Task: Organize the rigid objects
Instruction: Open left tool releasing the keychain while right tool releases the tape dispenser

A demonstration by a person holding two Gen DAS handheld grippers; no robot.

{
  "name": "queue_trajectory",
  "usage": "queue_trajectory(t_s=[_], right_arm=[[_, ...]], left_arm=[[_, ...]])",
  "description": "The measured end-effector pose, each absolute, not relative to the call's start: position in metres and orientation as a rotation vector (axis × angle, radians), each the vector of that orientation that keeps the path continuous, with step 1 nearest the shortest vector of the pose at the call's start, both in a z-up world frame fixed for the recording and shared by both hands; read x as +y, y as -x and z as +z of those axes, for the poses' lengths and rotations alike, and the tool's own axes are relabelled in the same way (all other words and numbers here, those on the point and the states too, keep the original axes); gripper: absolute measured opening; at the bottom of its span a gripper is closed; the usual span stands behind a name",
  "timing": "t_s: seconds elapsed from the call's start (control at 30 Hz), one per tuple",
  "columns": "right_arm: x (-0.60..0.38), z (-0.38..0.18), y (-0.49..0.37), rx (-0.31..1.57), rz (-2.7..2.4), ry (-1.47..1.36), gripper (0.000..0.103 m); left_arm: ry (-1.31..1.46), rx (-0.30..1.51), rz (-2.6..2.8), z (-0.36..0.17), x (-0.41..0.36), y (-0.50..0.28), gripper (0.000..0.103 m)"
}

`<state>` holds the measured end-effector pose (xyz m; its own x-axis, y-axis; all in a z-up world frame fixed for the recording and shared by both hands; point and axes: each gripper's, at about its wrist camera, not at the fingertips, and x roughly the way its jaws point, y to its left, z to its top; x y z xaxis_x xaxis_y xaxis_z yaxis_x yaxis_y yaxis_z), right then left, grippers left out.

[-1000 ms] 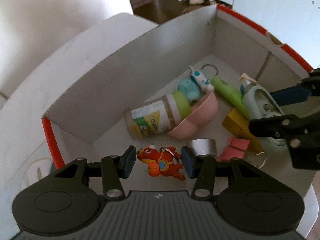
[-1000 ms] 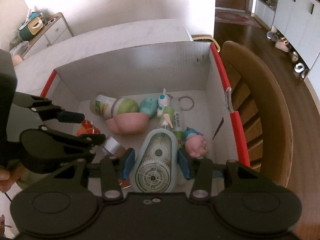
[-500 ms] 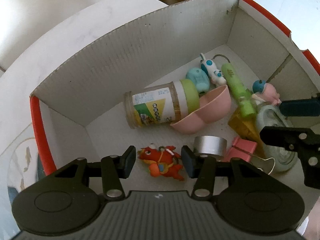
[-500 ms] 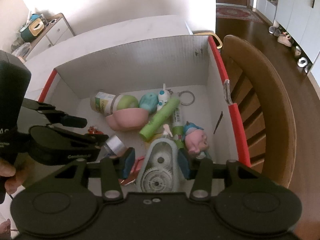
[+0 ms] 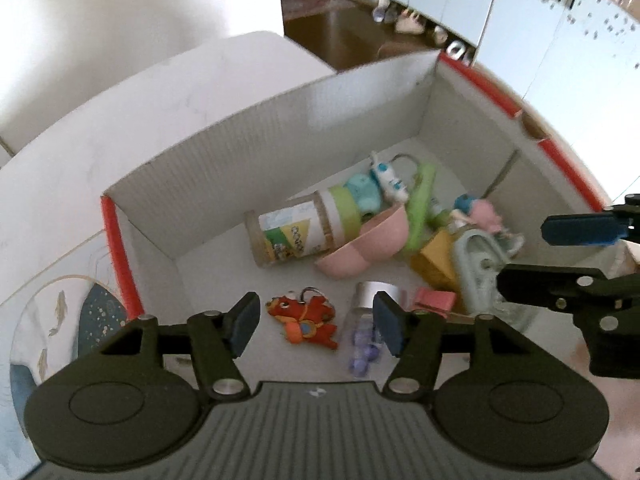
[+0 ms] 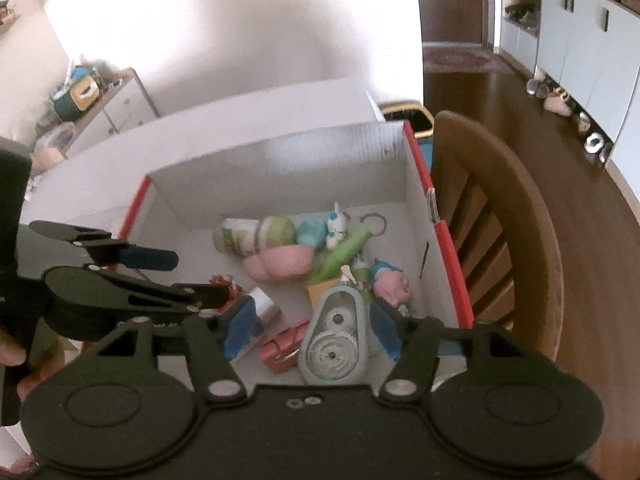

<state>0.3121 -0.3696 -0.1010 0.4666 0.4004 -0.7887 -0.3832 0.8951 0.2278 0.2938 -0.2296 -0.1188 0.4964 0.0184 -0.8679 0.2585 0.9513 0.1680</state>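
Your left tool (image 5: 316,326) has just opened off the dragon (image 5: 303,317) beneath; right tool (image 6: 312,330), likewise, frames the dispenser (image 6: 334,344).

In box (image 5: 280,128): jar (image 5: 296,232) on its side toward back wall, bowl (image 5: 360,244) just right of it, dragon keychain (image 5: 304,316) in front, vial (image 5: 370,320) beside.
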Motion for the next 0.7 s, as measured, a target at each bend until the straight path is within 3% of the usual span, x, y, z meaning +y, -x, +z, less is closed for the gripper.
queue_trajectory(t_s=[0.1,0.33,0.4,0.6,0.7], right_arm=[[-0.371,-0.091,-0.298,0.932,0.474,-0.036,0.07],[-0.366,-0.073,-0.269,0.858,0.479,-0.066,0.072],[-0.363,-0.068,-0.26,0.832,0.48,-0.075,0.081],[-0.354,-0.055,-0.237,0.758,0.487,-0.087,0.086],[-0.351,-0.047,-0.223,0.714,0.492,-0.089,0.09]], left_arm=[[-0.265,1.009,-0.175,-0.107,-0.221,-0.277,0.062],[-0.208,0.927,-0.221,-0.073,-0.208,-0.24,0.062],[-0.189,0.912,-0.24,-0.069,-0.207,-0.24,0.062],[-0.186,0.852,-0.271,-0.057,-0.198,-0.219,0.062],[-0.179,0.82,-0.287,-0.048,-0.192,-0.206,0.069]])
